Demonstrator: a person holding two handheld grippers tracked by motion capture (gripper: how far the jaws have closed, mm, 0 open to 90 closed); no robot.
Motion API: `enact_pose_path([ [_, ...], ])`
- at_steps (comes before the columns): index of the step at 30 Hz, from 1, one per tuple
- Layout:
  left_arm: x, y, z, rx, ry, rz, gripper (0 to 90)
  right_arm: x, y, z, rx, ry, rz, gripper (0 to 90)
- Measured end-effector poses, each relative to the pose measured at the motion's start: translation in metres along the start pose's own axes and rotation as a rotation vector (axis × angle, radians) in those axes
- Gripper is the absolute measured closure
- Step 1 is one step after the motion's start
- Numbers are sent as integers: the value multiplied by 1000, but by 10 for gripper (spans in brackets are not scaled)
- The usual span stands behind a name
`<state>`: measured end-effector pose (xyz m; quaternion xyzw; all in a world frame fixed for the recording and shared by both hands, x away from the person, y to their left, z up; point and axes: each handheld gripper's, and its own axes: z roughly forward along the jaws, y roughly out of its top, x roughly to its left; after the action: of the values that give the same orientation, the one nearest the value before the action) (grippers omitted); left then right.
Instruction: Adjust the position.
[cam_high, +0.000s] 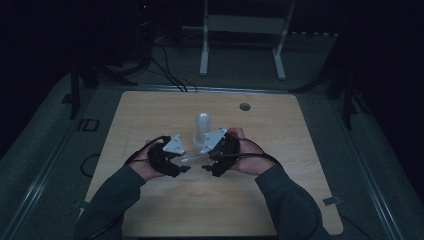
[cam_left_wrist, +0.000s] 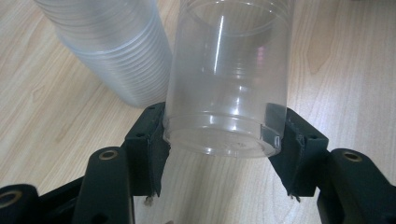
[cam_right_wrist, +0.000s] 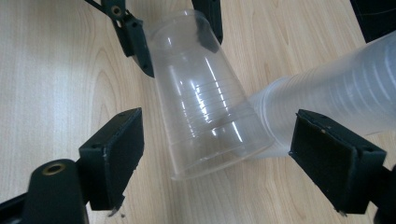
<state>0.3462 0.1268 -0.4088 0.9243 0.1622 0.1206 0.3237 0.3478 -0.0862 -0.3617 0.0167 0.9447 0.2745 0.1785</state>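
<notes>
Clear plastic tumbler (cam_left_wrist: 224, 88) sits clamped at its base in my left claw (cam_left_wrist: 219, 140), above the wooden table's (cam_high: 150, 210) middle, freed beside the upside-down stack of clear cups (cam_high: 202, 127). My right claw (cam_right_wrist: 215, 163) stands open around its rim, pads clear, not gripping.

Dark green sleeves (cam_high: 112, 192); black fingers (cam_left_wrist: 147, 140), brass screws, grey plates.
</notes>
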Motion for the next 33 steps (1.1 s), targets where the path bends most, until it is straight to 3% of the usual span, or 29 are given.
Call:
enact_pose_path([
  [33,6,-17,-18,-164,48,-97,419,-2,-14,-9,-49,-1,55,172],
])
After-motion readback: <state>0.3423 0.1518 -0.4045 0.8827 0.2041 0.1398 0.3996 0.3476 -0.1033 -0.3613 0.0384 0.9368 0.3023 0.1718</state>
